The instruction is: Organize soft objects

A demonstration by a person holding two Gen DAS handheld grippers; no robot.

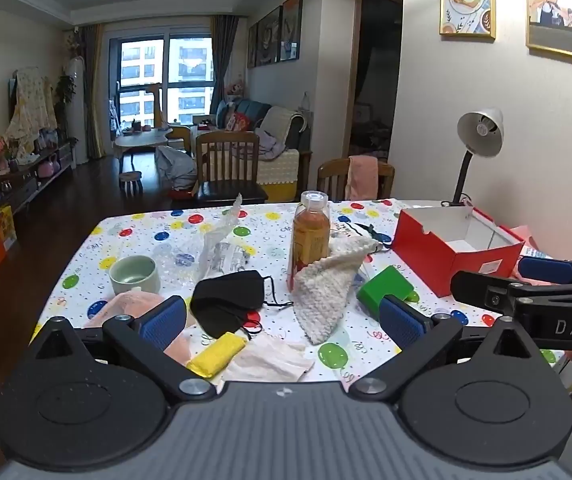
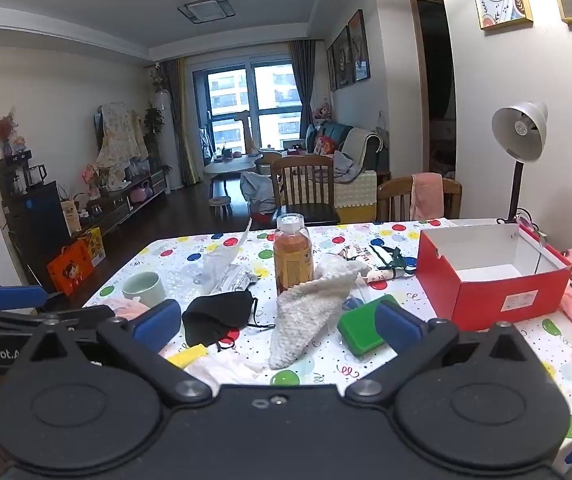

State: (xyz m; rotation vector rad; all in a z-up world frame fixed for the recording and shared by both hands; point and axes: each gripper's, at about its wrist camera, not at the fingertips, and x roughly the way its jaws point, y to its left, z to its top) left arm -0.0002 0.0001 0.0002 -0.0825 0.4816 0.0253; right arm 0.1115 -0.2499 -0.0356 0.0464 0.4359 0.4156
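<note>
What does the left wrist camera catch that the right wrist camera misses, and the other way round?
Only the left wrist view shows the whole yellow sponge and more of the pink cloth beside the cup. Only the right wrist view shows the black coffee machine by the wall. Both show the red box, the bottle, the black mask and the white knitted cloth, with both tongs open.

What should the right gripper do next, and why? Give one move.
Probably ease the right gripper forward and down onto the white knitted cloth: its jaws stand open and empty, the cloth lies right ahead, and the red box sits open and empty beside it.
</note>
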